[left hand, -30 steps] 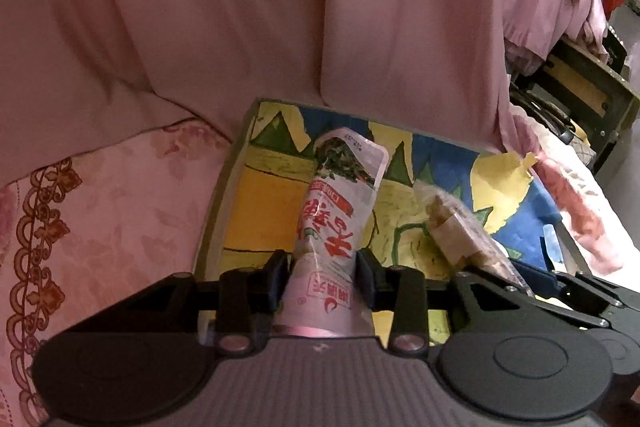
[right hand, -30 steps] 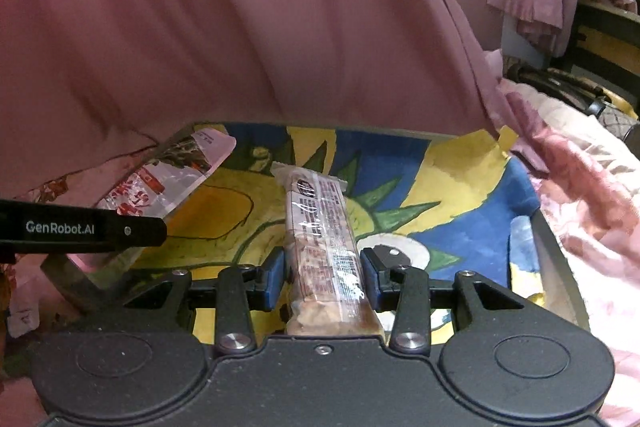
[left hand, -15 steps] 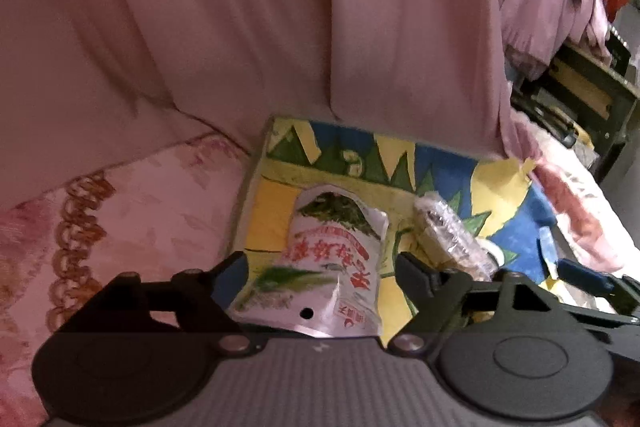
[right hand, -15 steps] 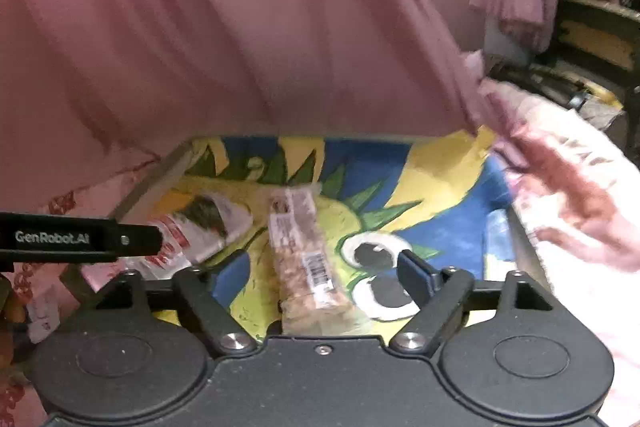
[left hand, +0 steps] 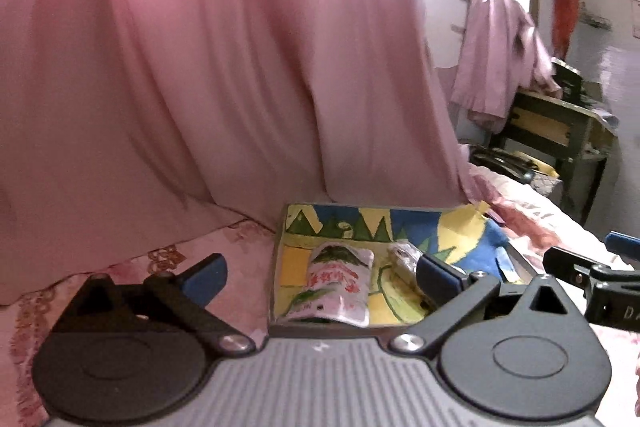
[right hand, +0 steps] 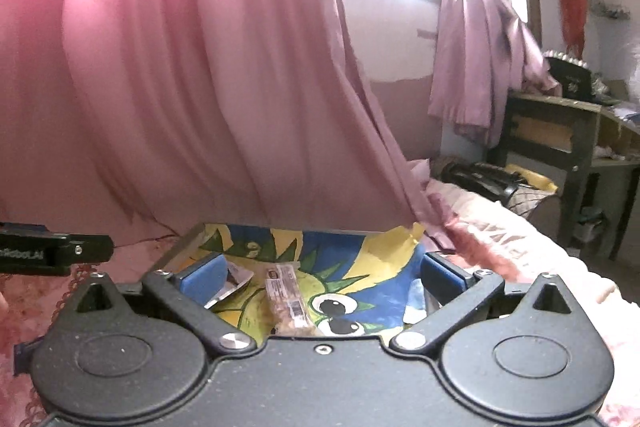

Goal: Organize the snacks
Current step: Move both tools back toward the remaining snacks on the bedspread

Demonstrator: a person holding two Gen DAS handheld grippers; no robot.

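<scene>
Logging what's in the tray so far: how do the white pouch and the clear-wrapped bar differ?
The pouch is wide, flat and opaque white with red lettering and a green picture; the bar is narrow, long and see-through, with brown snack showing inside. The pouch lies on the tray's left side, the bar to its right, nearer the painted eyes. Both lie flat in the tray, lengthwise away from the cameras, and neither is gripped.

Behind the yellow, blue and green cartoon-painted tray hangs a plain pink curtain; the white-and-red snack packet lies inside it.
</scene>
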